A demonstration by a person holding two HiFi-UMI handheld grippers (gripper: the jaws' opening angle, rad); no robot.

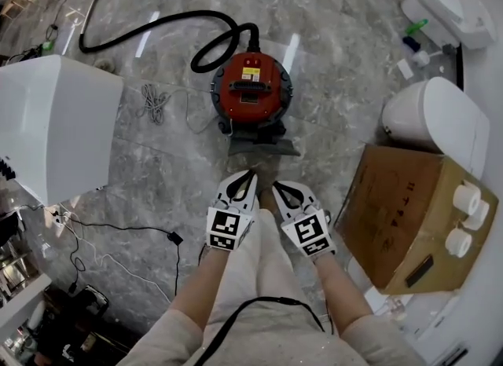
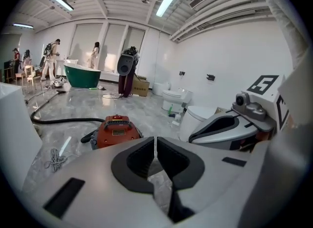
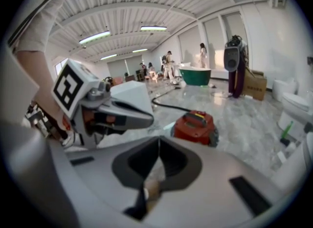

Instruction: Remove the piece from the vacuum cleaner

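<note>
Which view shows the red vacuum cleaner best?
Head view: the vacuum cleaner is seen whole from above, with its hose. Both gripper views show it side-on, its base out of sight.

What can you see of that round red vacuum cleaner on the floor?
The round red vacuum cleaner stands upright on the grey marble floor: red plastic-looking top with a yellow label, dark base. A black hose loops from its far side leftward. A grey flat piece sits against its near side.

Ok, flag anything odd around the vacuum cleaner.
A white cord lies in a loose tangle on the floor, left of the red vacuum cleaner; its black hose loops away. Nothing looks spilled or damaged.
</note>
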